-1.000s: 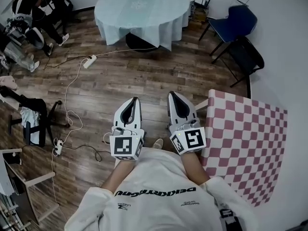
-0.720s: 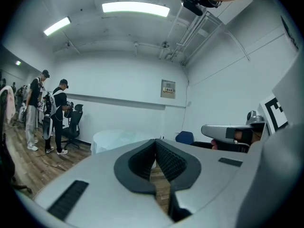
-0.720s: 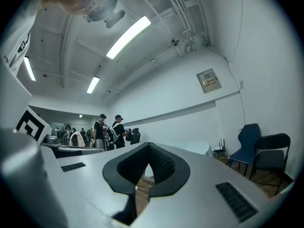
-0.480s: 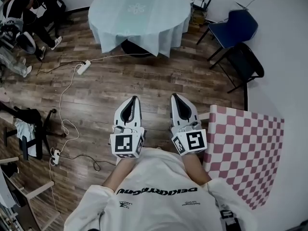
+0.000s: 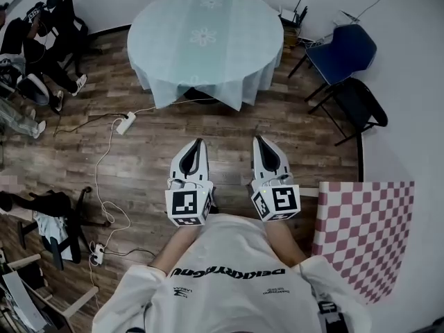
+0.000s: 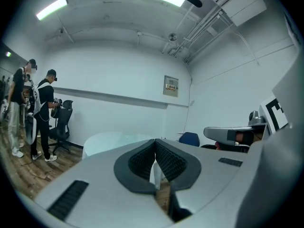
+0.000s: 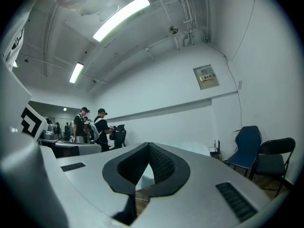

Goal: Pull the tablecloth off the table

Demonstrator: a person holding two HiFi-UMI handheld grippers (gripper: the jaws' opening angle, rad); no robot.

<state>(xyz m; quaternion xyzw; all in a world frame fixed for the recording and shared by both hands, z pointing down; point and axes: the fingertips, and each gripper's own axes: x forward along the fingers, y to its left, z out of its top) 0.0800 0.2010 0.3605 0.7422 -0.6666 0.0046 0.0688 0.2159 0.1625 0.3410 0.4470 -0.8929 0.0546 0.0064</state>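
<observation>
A round table under a pale blue tablecloth stands ahead at the top of the head view, its cloth hanging over the near edge. The same tablecloth shows beyond the jaws in the left gripper view and the tablecloth faintly in the right gripper view. My left gripper and right gripper are held side by side in front of my chest, a good stretch short of the table. Both are shut with nothing between the pads.
A table with a red and white checked cloth is at my right. Two dark chairs stand right of the round table. A power strip and cables lie on the wood floor at left, where people and an office chair are.
The round table has come lower and nearer in the head view, and the checked table has slid further right. Both grippers stay shut and keep their place before my chest.
</observation>
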